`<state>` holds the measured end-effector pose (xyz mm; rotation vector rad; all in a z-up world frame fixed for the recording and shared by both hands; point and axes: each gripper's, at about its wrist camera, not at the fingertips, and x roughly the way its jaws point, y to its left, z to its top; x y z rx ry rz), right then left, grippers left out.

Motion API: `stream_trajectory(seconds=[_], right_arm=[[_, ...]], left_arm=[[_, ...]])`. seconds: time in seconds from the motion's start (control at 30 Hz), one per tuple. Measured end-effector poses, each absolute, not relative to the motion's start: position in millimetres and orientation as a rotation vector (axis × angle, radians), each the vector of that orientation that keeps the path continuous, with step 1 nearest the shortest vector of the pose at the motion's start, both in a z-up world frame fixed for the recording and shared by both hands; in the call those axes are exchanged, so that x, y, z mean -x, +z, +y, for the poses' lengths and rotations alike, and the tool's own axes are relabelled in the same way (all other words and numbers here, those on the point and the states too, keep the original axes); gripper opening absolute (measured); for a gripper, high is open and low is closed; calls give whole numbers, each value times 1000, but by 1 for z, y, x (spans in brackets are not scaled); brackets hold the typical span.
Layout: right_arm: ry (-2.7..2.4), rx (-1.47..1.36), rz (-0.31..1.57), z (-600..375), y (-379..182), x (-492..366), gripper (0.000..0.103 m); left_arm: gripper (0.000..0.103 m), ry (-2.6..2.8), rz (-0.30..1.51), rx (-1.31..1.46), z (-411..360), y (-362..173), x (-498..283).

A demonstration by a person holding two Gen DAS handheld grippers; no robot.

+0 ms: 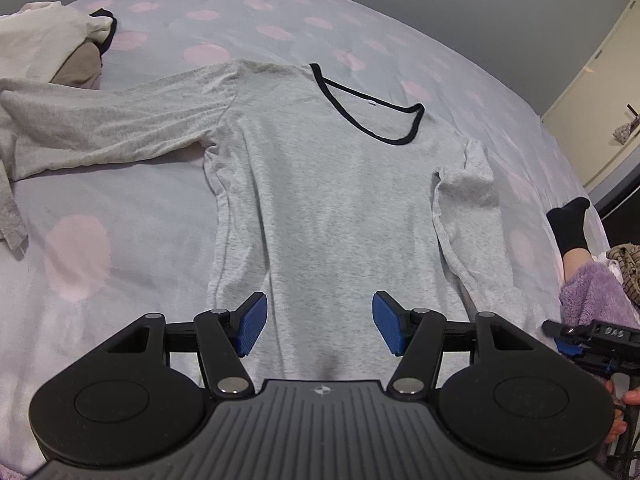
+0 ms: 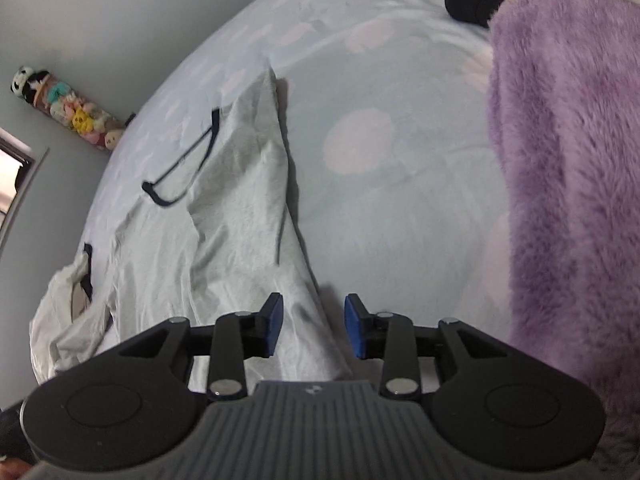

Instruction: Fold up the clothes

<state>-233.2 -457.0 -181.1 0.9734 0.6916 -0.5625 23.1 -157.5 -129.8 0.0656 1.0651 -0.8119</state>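
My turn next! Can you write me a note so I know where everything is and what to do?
Left tool: open, holding nothing, hovering over the bottom of the grey shirt.
Right tool: open, holding nothing, by the shirt's right sleeve.
The shirt lies flat on the spotted bed, neckline away from you. One sleeve is spread out to the left; the other lies along the body.
More clothes are piled at the far left.
Done: shirt laid out. Left: all the folds, probably sleeves first, then the pile.
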Motion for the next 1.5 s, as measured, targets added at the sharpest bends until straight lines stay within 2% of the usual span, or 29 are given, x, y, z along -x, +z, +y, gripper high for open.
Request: stream_trajectory(seconds=[0.1, 0.4, 0.67, 0.83, 1.1, 1.5], right_arm=[[-555, -985, 702, -457, -180, 235, 5], [-543, -948, 526, -485, -102, 246, 4], [-650, -786, 469, -554, -12, 257, 4], [-781, -728, 451, -600, 21, 278, 4], [-1039, -683, 507, -681, 13, 304, 4], [-1193, -725, 605, -744, -47, 320, 7]], left_arm=[[57, -821, 1063, -68, -158, -129, -21], [57, -824, 1068, -69, -161, -130, -20], [57, -818, 1082, -29, -159, -129, -23], [57, -822, 1102, -11, -159, -130, -24], [57, -806, 1116, -35, -163, -131, -23], [57, -788, 1136, -39, -161, -120, -27]])
